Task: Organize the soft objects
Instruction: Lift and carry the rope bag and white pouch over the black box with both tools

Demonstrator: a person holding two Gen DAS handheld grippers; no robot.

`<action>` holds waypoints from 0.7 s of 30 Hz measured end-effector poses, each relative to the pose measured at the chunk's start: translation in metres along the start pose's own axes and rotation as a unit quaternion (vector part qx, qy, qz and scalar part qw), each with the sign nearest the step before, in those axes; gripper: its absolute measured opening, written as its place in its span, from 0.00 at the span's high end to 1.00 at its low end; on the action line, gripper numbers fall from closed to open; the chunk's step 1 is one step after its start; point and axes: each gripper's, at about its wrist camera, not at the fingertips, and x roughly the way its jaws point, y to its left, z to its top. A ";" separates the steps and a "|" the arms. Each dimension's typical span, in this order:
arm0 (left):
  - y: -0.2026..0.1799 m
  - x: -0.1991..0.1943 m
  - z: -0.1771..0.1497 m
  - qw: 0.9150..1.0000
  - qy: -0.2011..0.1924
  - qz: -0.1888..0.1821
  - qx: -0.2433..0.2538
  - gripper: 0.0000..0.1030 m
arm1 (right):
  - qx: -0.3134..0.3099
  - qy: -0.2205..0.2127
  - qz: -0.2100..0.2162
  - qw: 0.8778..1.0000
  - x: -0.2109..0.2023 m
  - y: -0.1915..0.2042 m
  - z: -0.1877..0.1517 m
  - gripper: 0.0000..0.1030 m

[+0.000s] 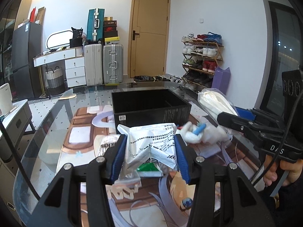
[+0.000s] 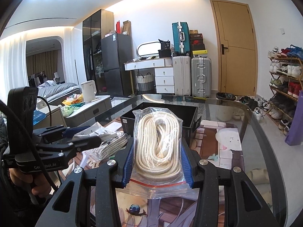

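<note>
With the black box (image 1: 151, 106) as the landmark, things are told from left to right. On the left and nearer than the box, a crinkly white packet (image 1: 151, 143) is pinched by the left gripper (image 1: 150, 155) — its blue pads (image 1: 119, 157) are pressed into both sides of the packet, and it is held up off the picture mat (image 1: 79, 132). Just beside the box's near right corner, a fluffy white lump with a blue bit (image 1: 197, 130) is lying on the mat. To the right of the box, a clear bag of coiled white rope (image 2: 157, 140) is squeezed by the right gripper (image 2: 157, 162) and held up in front of the box. Both held things are outside the box; the box looks empty from here. One box, one packet, one rope bag and one fluffy lump can be counted, and two grippers. Things could go wrong from here: the rope bag is slippery plastic, so it might slide out if the squeeze is loosened too early. The packet is soft and bent, so it could be caught on the box rim and dropped on the mat. The two grippers could also be bumped together over the box, since they are close.
</note>
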 end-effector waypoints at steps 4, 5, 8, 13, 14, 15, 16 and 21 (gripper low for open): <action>0.004 0.007 0.010 1.000 -0.005 0.000 -0.011 0.53 | 0.000 0.005 -0.003 1.000 0.006 -0.002 0.009 0.57; 0.005 0.009 0.013 1.000 -0.009 0.003 -0.013 0.53 | 0.000 0.008 -0.005 1.000 0.009 -0.003 0.010 0.57; 0.004 0.015 0.019 1.000 -0.014 0.001 -0.017 0.53 | 0.001 0.015 -0.010 1.000 0.015 -0.006 0.016 0.57; 0.006 0.022 0.029 1.000 -0.016 -0.002 -0.022 0.53 | 0.009 0.010 -0.012 1.000 0.018 -0.014 0.023 0.57; 0.006 0.023 0.032 1.000 -0.016 -0.003 -0.022 0.52 | 0.012 0.007 -0.012 1.000 0.017 -0.016 0.026 0.57; 0.007 0.023 0.034 1.000 -0.017 -0.003 -0.023 0.52 | 0.015 0.003 -0.012 1.000 0.016 -0.019 0.028 0.57; 0.007 0.024 0.036 1.000 -0.018 -0.004 -0.023 0.52 | 0.018 -0.001 -0.014 1.000 0.016 -0.021 0.031 0.57; 0.012 0.024 0.047 0.999 -0.023 -0.005 -0.023 0.52 | 0.024 -0.017 -0.016 0.999 0.016 -0.033 0.048 0.57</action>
